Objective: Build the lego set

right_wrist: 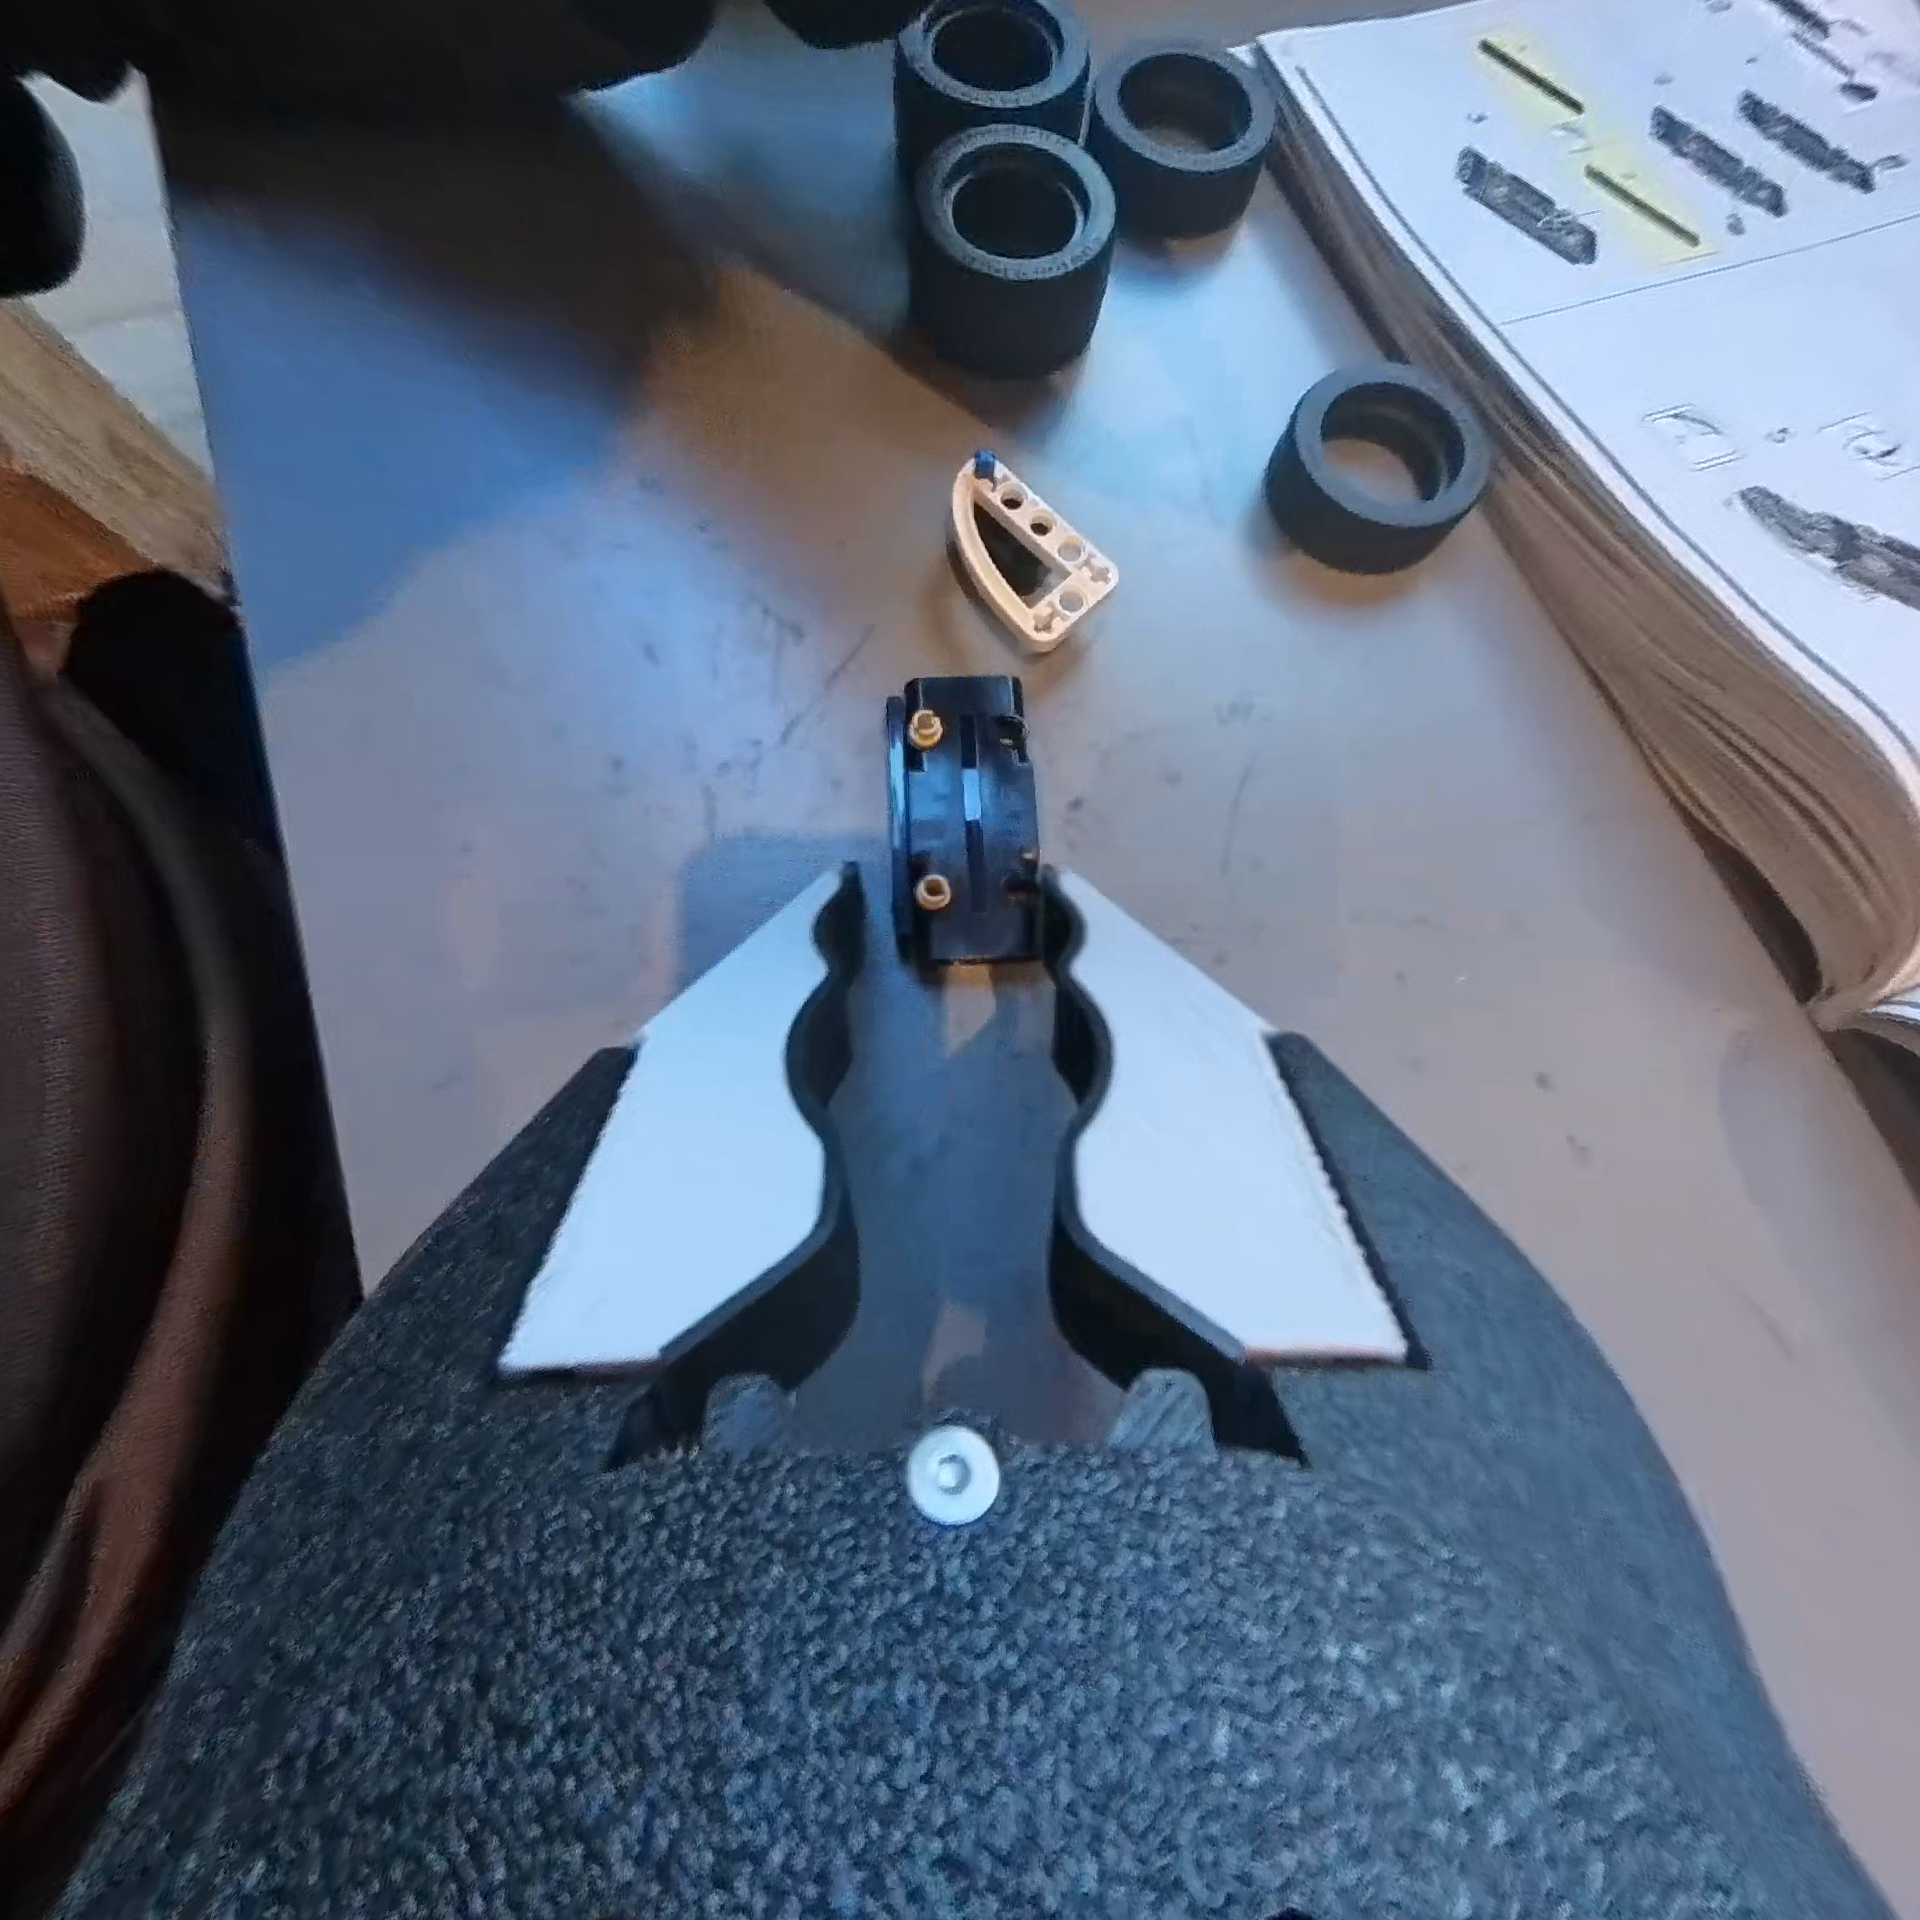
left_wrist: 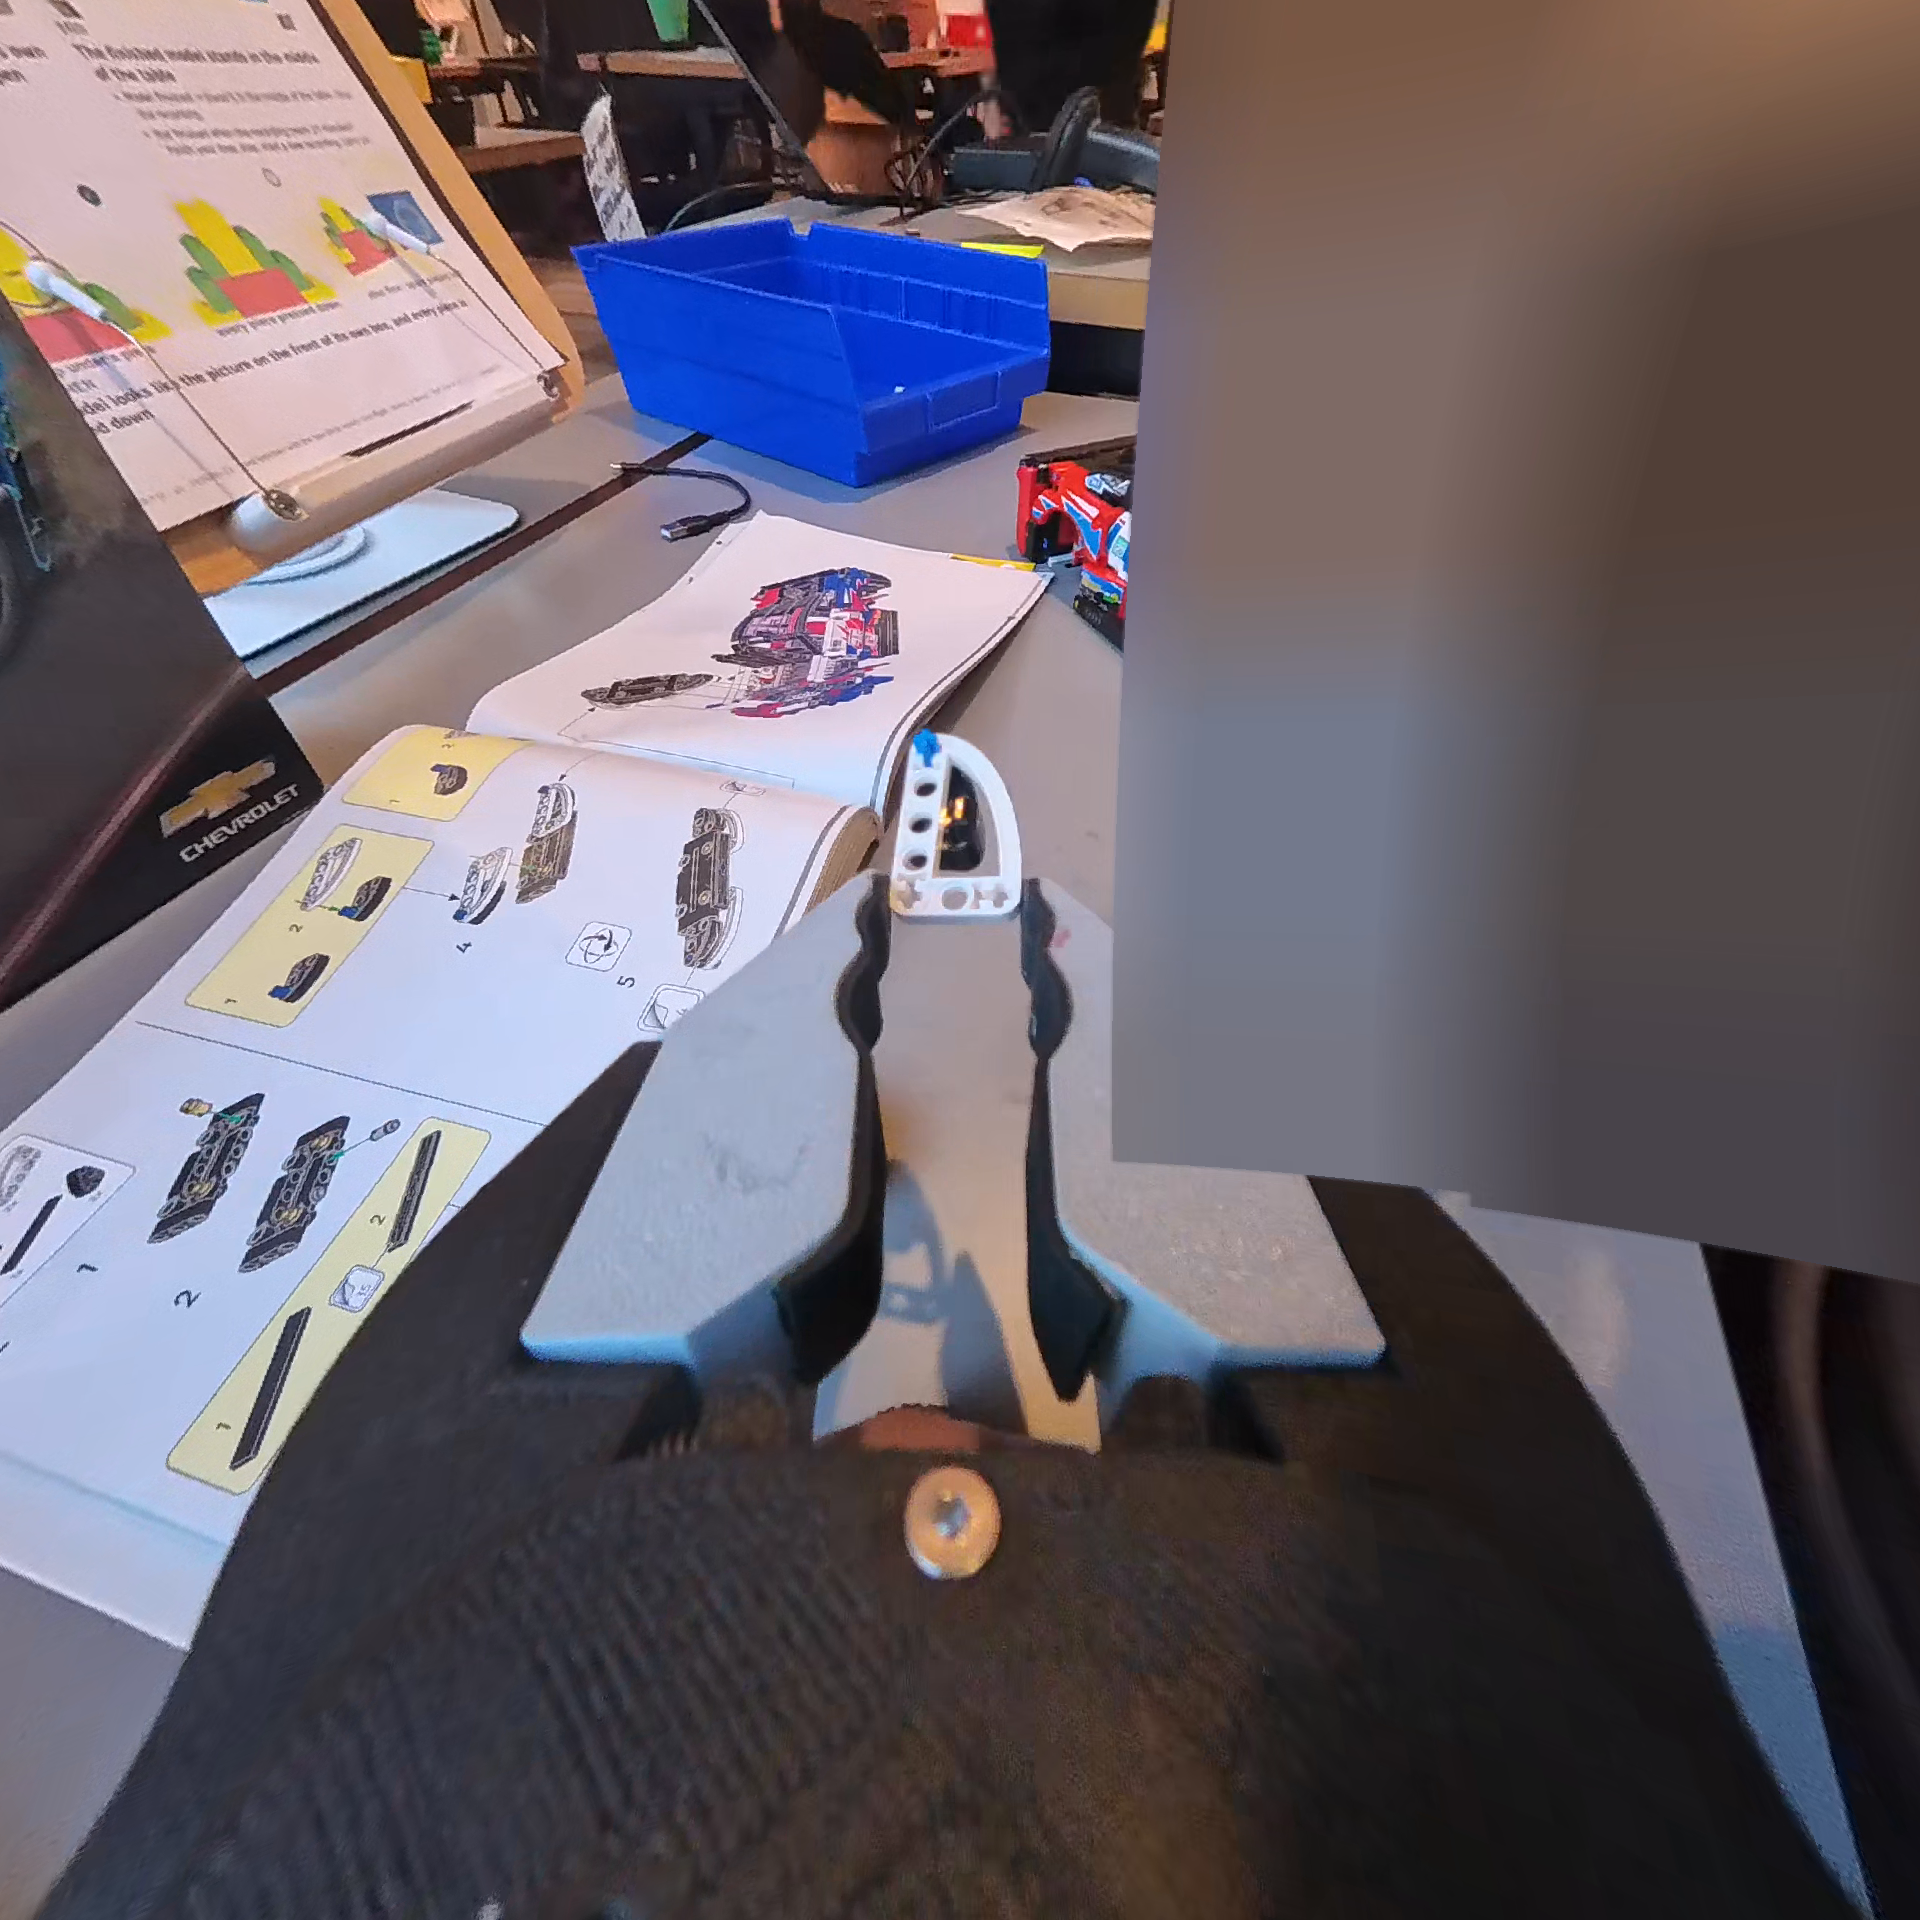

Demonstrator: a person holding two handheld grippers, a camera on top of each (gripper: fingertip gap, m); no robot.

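Right gripper [right_wrist: 951,894]: nearest the lens, fingers [right_wrist: 1164,1049] pinching the black lego assembly [right_wrist: 961,821] at their tips, tan pins facing up.
Left gripper [left_wrist: 956,904]: fingers [left_wrist: 769,1049] clamped on the white curved panel [left_wrist: 956,831], which stands upright.
Second white panel [right_wrist: 1029,556]: flat on the bench [right_wrist: 520,727], just beyond the right fingers.
Tyres [right_wrist: 1013,244]: four, farther ahead.
Instruction booklet [left_wrist: 499,935]: open, left of the left fingers.
Blue bin [left_wrist: 821,332]: far ahead.

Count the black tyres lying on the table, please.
4. Three cluster at the top: one, one, one in front. The fourth lies apart beside the booklet. Others may be out of view.
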